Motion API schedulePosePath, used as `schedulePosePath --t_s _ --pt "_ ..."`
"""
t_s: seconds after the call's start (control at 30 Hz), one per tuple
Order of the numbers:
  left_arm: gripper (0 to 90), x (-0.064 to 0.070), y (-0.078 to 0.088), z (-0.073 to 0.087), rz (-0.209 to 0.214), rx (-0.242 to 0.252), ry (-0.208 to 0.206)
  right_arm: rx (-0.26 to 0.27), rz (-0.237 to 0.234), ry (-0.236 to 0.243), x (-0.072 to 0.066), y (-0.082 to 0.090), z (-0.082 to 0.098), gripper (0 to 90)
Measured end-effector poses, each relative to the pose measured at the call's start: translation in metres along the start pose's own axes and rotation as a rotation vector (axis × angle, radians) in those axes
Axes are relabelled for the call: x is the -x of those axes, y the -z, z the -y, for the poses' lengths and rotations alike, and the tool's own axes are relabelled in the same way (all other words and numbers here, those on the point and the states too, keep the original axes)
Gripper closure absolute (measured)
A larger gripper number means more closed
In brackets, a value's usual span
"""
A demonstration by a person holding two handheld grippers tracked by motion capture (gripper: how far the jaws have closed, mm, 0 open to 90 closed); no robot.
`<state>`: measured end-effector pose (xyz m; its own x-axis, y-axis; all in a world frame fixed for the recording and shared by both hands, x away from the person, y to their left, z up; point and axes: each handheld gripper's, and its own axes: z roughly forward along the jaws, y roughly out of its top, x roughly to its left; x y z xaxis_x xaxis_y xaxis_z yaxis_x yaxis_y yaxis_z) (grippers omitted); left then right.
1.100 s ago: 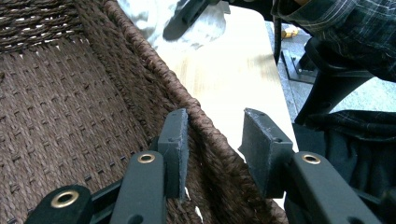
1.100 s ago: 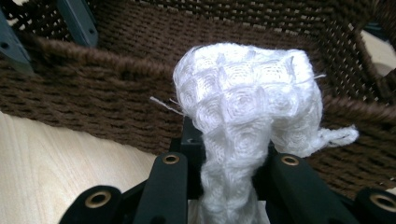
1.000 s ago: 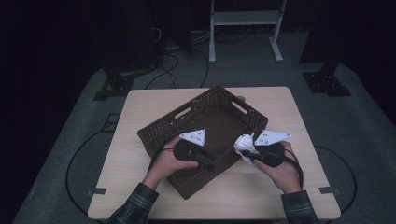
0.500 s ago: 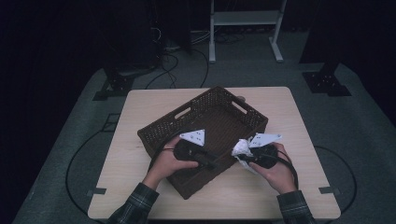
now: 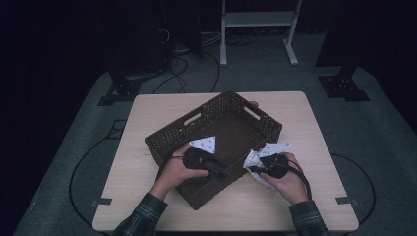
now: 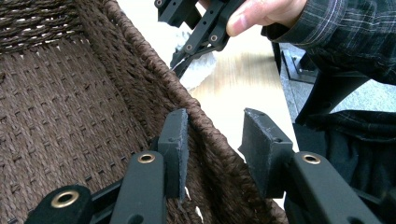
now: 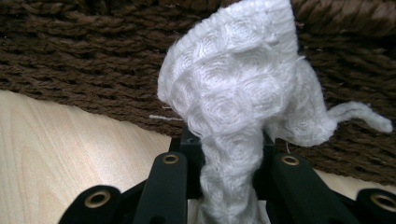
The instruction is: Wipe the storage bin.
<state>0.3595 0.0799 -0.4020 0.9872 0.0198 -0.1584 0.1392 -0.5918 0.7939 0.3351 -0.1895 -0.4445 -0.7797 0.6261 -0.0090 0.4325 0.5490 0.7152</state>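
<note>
The right gripper (image 7: 229, 186) was clamped on a white cloth (image 7: 238, 107), its jaws pressed together on the bunched fabric, which rose above them in a crumpled fold with one thin tail hanging off to the side. Just beyond the cloth stood the outer wall of a brown woven basket (image 7: 93, 56), and under it lay the pale wooden table (image 7: 60, 154). From above, this gripper (image 5: 256, 167) sat at the basket's right near corner, the cloth (image 5: 253, 160) just outside the wall.

The left gripper (image 6: 215, 149) straddled the basket's near right rim (image 6: 196, 116), one jaw inside, one outside; the inner pad lay against the weave, the outer stood clear. Whether it truly gripped, I could not tell. From above, the left gripper (image 5: 223, 171) lay over the basket (image 5: 216, 105).

No brand, label or writing could be read anywhere.
</note>
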Motion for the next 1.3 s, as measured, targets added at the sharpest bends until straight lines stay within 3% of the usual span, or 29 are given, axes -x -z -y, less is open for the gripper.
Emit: schedulePosePath --t_s 0.17,0.43,0.53,0.77,1.03,1.3 --pt "60.8 0.000 0.000 0.000 -0.001 0.000 -0.002 -0.058 0.005 -0.002 -0.001 -0.012 0.006 73.8" --pt "60.9 0.000 0.000 0.000 -0.001 0.000 -0.001 -0.098 0.005 0.001 -0.003 -0.019 0.010 73.8" --pt "60.8 0.000 0.000 0.000 -0.001 0.000 -0.002 -0.129 0.008 0.021 -0.006 -0.025 0.013 73.7" --pt "60.8 0.000 0.000 0.000 -0.001 0.000 -0.001 -0.136 0.008 0.024 -0.009 -0.026 0.014 73.6" --pt "60.6 0.000 0.000 0.000 -0.002 0.000 -0.002 -0.137 0.022 0.061 -0.017 -0.021 0.009 73.7" --pt "60.6 0.000 0.000 0.000 -0.002 0.000 -0.002 -0.076 0.018 0.075 -0.021 -0.007 -0.001 73.9"
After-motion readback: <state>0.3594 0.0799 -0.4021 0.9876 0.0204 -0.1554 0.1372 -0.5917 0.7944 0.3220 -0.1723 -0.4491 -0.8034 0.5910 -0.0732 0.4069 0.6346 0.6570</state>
